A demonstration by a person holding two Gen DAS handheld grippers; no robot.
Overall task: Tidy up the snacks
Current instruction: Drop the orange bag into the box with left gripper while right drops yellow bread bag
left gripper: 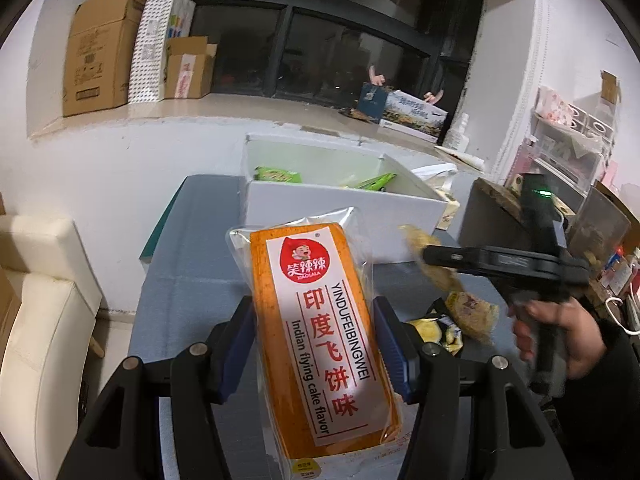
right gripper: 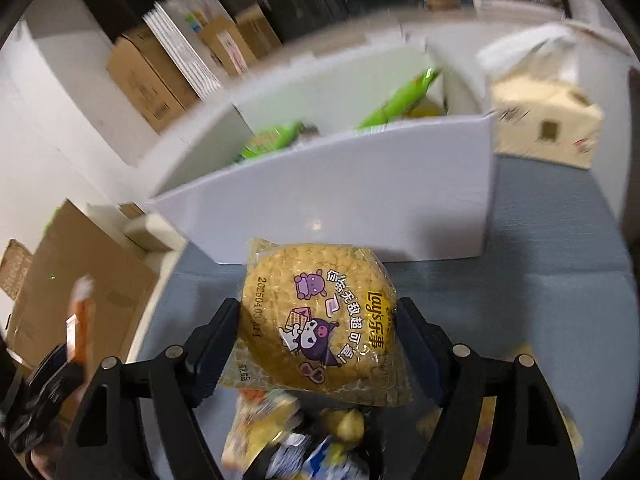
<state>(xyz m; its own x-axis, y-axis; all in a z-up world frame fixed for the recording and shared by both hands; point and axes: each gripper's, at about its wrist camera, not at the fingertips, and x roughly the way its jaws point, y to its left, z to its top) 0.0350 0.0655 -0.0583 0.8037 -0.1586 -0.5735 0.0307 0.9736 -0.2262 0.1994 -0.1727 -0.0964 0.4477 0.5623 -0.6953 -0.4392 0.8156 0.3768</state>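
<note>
My left gripper [left gripper: 314,332] is shut on a long orange snack pack [left gripper: 316,332] labelled "Indian flying cake flavor", held above the blue-grey table [left gripper: 180,280]. My right gripper [right gripper: 320,332] is shut on a yellow Lay's snack bag [right gripper: 316,320] with a cartoon print, held just in front of the white box [right gripper: 340,196]. The white box [left gripper: 320,204] stands at the table's far side and holds green snack packs [left gripper: 280,176]. The right gripper also shows in the left wrist view [left gripper: 432,258], with its yellow bag [left gripper: 434,270] blurred.
More snack packs [right gripper: 288,440] lie on the table below the right gripper, also seen in the left wrist view [left gripper: 460,320]. A cream carton [right gripper: 548,124] stands right of the white box. Cardboard boxes [left gripper: 104,52] sit on the window ledge. A cream chair [left gripper: 40,320] is at left.
</note>
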